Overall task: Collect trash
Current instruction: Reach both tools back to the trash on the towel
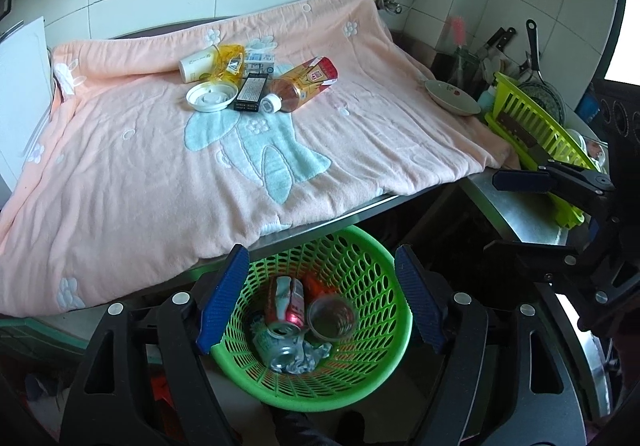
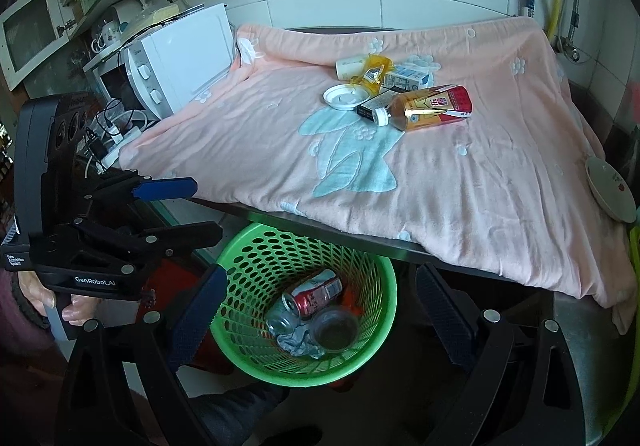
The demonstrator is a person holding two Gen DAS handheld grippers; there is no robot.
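Two black claws with blue ribbed pads hang side by side over a green basket (image 1: 320,378) that sits below the front edge of the table. The left claw (image 1: 320,306) is released, its jaws spread wide and holding nothing; the right claw (image 2: 320,320) is likewise spread and unloaded. The basket is round plastic mesh full of oval holes, and inside lie a dented red can (image 1: 286,302), a second crushed can (image 1: 276,352), a clear plastic cup (image 1: 332,316) and crumpled paper (image 1: 310,354). A soft pink blanket (image 1: 160,173) with pale blue and white flower shapes covers the table. Near its far side sits a tight cluster of trash: a bottle (image 1: 300,83) of amber drink lying on its side, a flat black box (image 1: 251,91), a round white lid (image 1: 211,95), a tipped paper cup (image 1: 196,65), a yellow wrapper (image 1: 230,61) and a small carton (image 1: 260,62). Glossy white tiles with fruit decals back the table; a white microwave (image 2: 176,61) stands to the left.
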